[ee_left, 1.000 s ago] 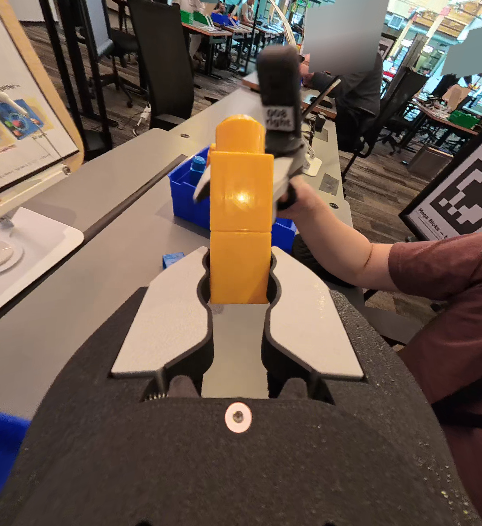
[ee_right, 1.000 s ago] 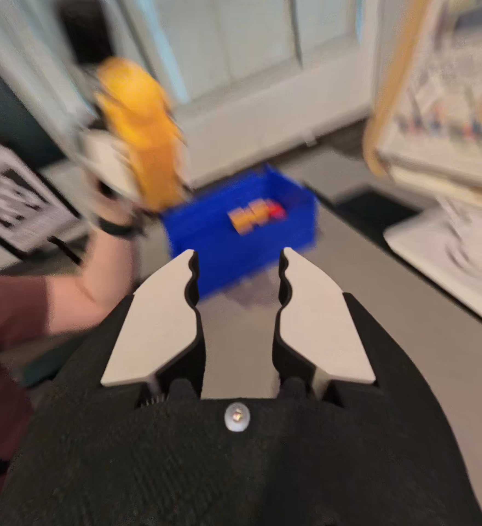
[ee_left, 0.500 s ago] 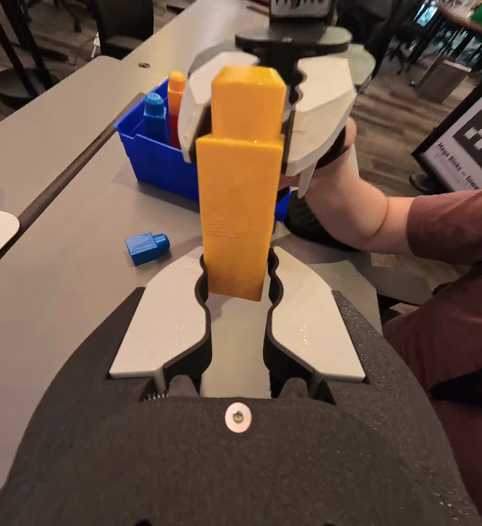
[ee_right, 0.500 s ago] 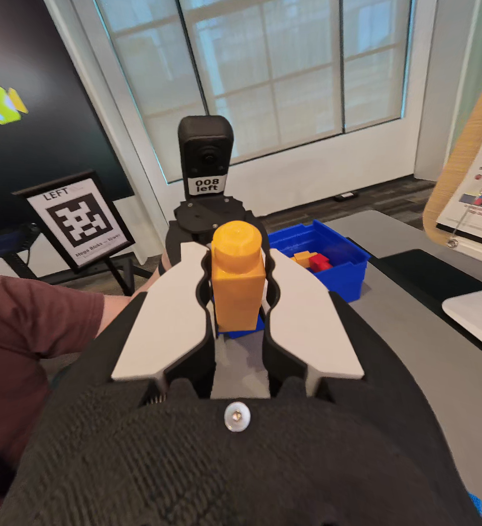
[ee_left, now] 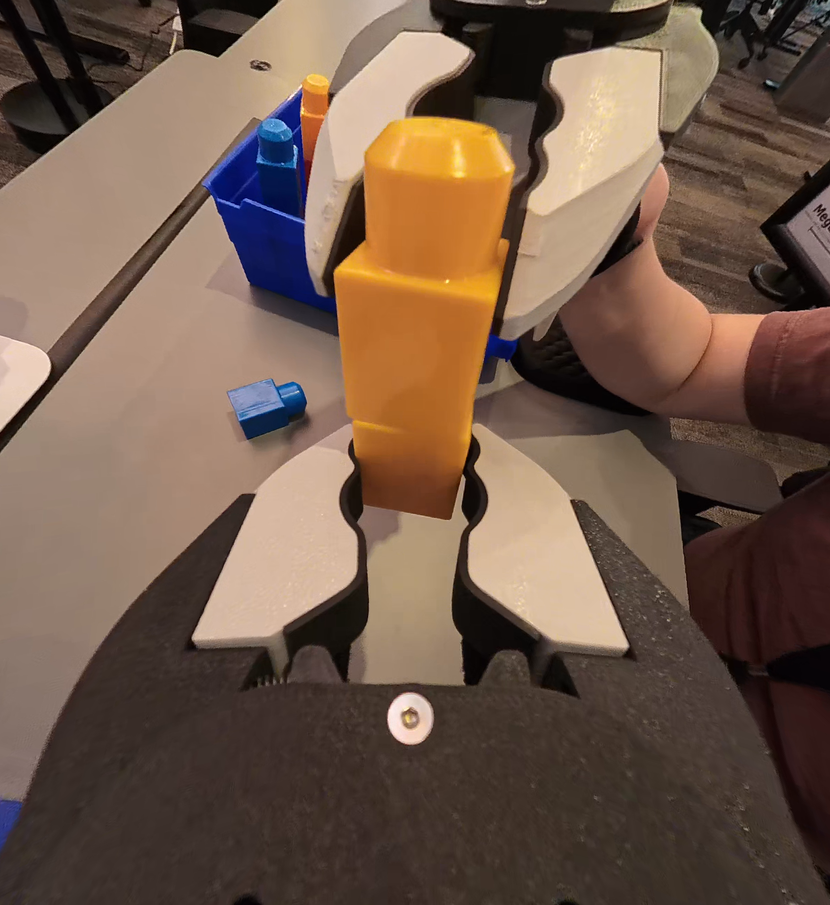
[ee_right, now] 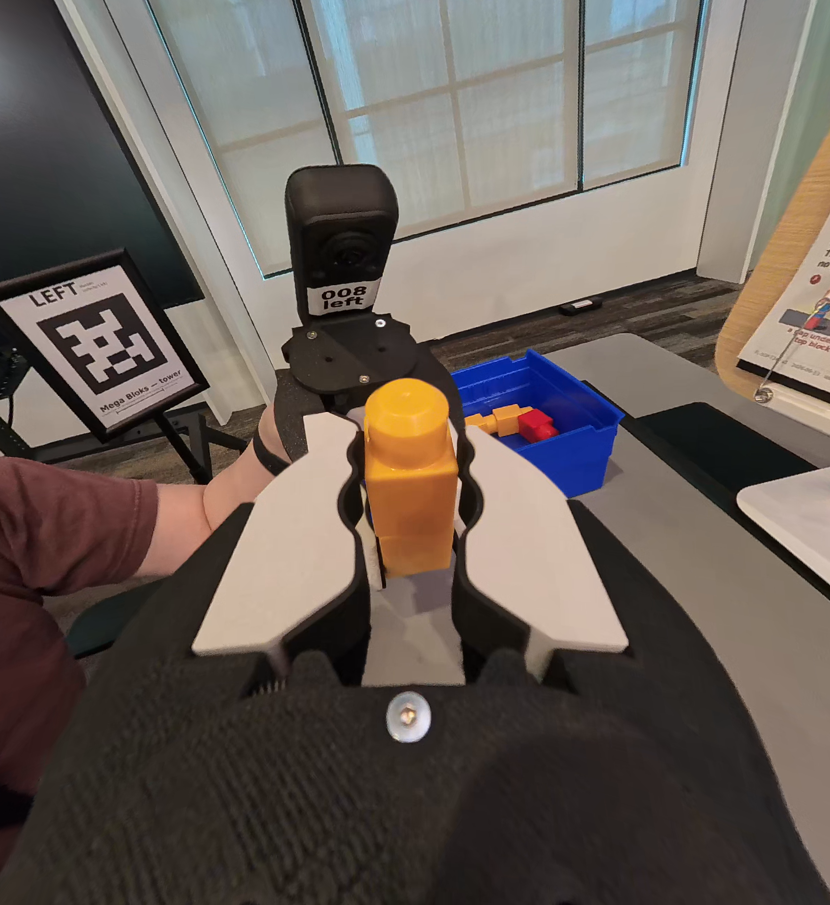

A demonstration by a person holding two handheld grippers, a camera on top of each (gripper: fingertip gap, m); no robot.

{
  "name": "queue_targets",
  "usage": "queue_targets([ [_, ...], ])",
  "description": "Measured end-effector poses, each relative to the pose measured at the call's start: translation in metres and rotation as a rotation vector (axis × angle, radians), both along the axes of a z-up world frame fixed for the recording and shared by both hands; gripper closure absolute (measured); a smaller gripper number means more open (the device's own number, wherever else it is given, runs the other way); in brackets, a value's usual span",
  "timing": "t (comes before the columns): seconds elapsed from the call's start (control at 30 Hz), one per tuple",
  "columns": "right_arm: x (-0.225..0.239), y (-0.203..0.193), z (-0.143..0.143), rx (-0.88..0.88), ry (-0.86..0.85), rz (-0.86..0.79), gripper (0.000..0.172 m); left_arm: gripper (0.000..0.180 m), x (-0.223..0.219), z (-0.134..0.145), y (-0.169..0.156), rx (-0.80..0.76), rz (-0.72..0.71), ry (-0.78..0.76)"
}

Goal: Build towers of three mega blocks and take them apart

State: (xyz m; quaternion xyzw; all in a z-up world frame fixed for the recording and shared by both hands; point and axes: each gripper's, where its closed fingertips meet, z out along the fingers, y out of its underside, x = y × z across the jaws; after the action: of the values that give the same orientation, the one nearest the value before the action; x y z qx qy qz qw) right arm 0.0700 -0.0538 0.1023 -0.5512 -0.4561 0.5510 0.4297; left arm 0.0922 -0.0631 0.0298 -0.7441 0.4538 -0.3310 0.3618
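An orange stack of two mega blocks is held in the air between both grippers. My left gripper is shut on the bottom orange block, with both pads pressed against its sides. My right gripper is shut on the top orange block, whose stud points up. In the left wrist view the right gripper's fingers clamp the top block from the far side. In the right wrist view the left gripper's camera mount stands right behind the stack.
A loose blue block lies on the grey table. A blue bin behind it holds upright blue and orange blocks. Another blue bin holds orange and red blocks. A white stand base is at the right. The left gripper's tips are roughly 7 centimeters from the right gripper's.
My right gripper was open and off to the side. It moved in and shut on the top orange block. The left gripper kept its hold on the bottom block.
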Motion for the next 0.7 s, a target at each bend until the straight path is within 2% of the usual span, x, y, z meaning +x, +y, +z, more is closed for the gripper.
queue_targets([
  [0.13,-0.002,-0.008,0.001,-0.016,0.013,0.062,0.135,0.144,0.002,0.001,-0.012,-0.053,-0.070,-0.023],
  [0.47,0.001,-0.019,0.002,-0.015,-0.006,0.126,0.135,0.145,0.003,0.004,-0.024,-0.067,-0.135,-0.032],
  [0.7,-0.001,-0.017,0.004,0.005,-0.002,0.094,0.136,0.144,0.002,0.006,-0.023,-0.073,-0.139,-0.057],
])
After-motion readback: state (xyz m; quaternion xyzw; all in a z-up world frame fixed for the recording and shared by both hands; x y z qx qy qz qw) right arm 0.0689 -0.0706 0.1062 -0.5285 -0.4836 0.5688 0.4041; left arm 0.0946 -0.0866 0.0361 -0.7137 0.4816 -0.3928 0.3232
